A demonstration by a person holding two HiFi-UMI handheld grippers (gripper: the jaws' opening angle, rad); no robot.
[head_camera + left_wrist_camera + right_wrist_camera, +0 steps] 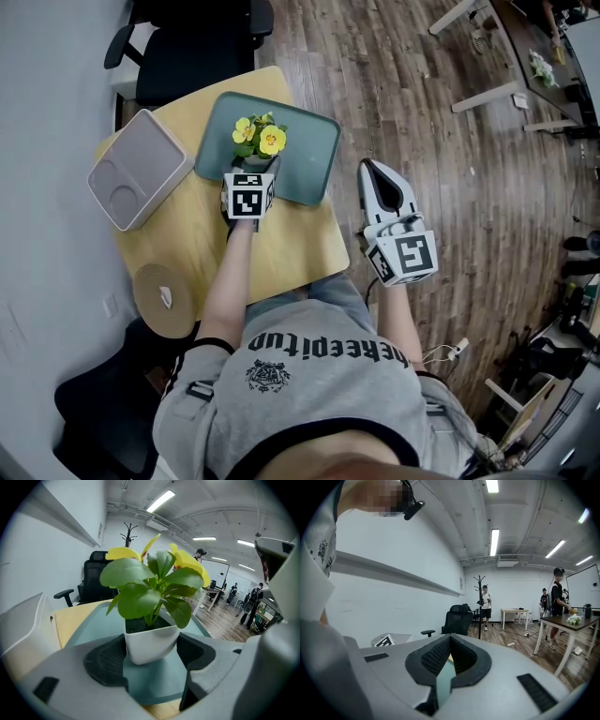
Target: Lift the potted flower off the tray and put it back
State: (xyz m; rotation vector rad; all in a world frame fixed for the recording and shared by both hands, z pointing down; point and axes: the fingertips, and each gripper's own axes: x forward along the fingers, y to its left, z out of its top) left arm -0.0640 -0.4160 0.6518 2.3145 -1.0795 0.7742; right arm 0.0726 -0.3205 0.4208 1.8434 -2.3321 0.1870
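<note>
Tally at the counter: mostly ones, and one pair.

Standing here I count one yellow counter (281, 246), one green tray (314, 157) at the upper middle, and one potted flower (260, 139) showing two yellow blooms. There is one pale square dish (138, 169) at the left, one round tan disc (164, 298) at the lower left, and one black chair (197, 47) along the top edge. There are two grippers, the left gripper (247, 190) and the right gripper (373, 174), each with one marker cube, so two cubes.

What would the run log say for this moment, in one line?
left gripper: shut on potted flower, over tray | right gripper: shut, empty | lifted: cannot tell
</note>
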